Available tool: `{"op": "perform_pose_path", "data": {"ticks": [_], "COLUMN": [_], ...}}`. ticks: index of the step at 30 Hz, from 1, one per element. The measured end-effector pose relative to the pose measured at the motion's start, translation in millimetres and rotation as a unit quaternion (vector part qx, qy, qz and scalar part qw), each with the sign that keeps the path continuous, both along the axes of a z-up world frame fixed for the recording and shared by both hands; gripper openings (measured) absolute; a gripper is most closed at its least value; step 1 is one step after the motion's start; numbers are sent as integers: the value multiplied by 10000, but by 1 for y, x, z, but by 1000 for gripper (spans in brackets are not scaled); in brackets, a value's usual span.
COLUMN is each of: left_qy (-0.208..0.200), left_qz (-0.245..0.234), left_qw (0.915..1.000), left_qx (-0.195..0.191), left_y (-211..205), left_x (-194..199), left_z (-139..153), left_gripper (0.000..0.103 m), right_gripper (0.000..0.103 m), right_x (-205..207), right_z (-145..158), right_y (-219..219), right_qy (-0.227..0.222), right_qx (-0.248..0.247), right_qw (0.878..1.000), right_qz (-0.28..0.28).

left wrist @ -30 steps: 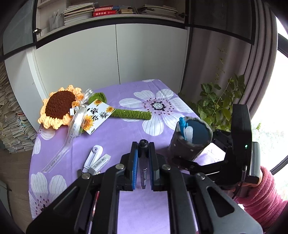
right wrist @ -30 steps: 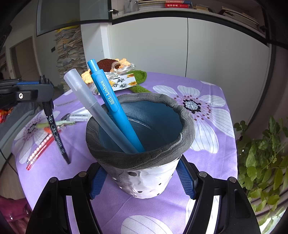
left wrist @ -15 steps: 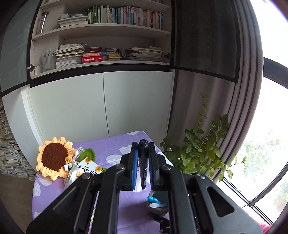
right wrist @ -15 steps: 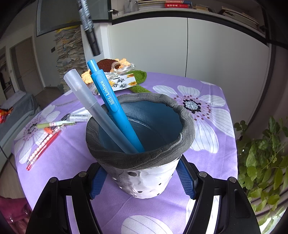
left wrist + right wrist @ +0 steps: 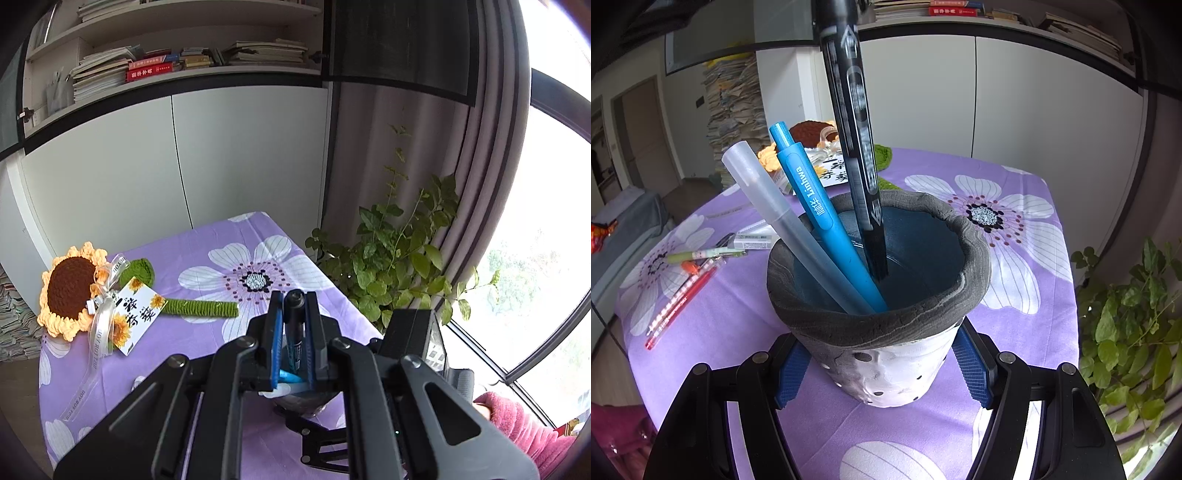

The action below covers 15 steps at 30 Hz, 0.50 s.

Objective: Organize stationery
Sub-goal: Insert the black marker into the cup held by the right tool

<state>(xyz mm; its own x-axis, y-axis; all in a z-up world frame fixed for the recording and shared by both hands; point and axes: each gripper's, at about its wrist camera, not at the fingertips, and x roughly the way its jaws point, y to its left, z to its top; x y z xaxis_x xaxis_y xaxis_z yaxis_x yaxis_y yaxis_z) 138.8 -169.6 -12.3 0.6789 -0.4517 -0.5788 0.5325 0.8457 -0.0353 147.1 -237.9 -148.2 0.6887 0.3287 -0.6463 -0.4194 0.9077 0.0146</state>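
the grey-rimmed white clay pen cup (image 5: 882, 325) sits pinched in your right gripper (image 5: 882, 373). your left gripper (image 5: 293, 343), clamped on a black marker (image 5: 857, 147), has its tip inside the cup beside a blue "linhwa" pen (image 5: 820, 221) and frosted pen (image 5: 783, 221). red pens (image 5: 679, 295) left of the cup remain.

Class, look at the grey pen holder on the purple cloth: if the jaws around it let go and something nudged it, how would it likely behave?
The pen holder narrows toward its base, so it may tip rather than slide. The blue pen and frosted pen lean to one side, probably pulling it that way. Its thick, rough rim suggests a stiff, fairly heavy pot that would not squash.
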Motion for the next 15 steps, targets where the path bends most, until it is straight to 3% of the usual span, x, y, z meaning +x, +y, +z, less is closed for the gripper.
{"op": "perform_pose_path", "data": {"ticks": [5,15], "left_qy": [285,414], "left_qz": [40,141], "left_qw": [9996,9989], "left_qx": [21,-140], "left_y": [3,20], "left_x": [6,6], "left_z": [-18,-11], "left_gripper": [9,10], "right_gripper": [71,71], "right_x": [0,1], "right_z": [0,-2], "right_y": [0,-1], "right_qy": [17,34], "right_qx": [-28,-124], "right_qw": [10000,9999], "right_qz": [-11,-3]}}
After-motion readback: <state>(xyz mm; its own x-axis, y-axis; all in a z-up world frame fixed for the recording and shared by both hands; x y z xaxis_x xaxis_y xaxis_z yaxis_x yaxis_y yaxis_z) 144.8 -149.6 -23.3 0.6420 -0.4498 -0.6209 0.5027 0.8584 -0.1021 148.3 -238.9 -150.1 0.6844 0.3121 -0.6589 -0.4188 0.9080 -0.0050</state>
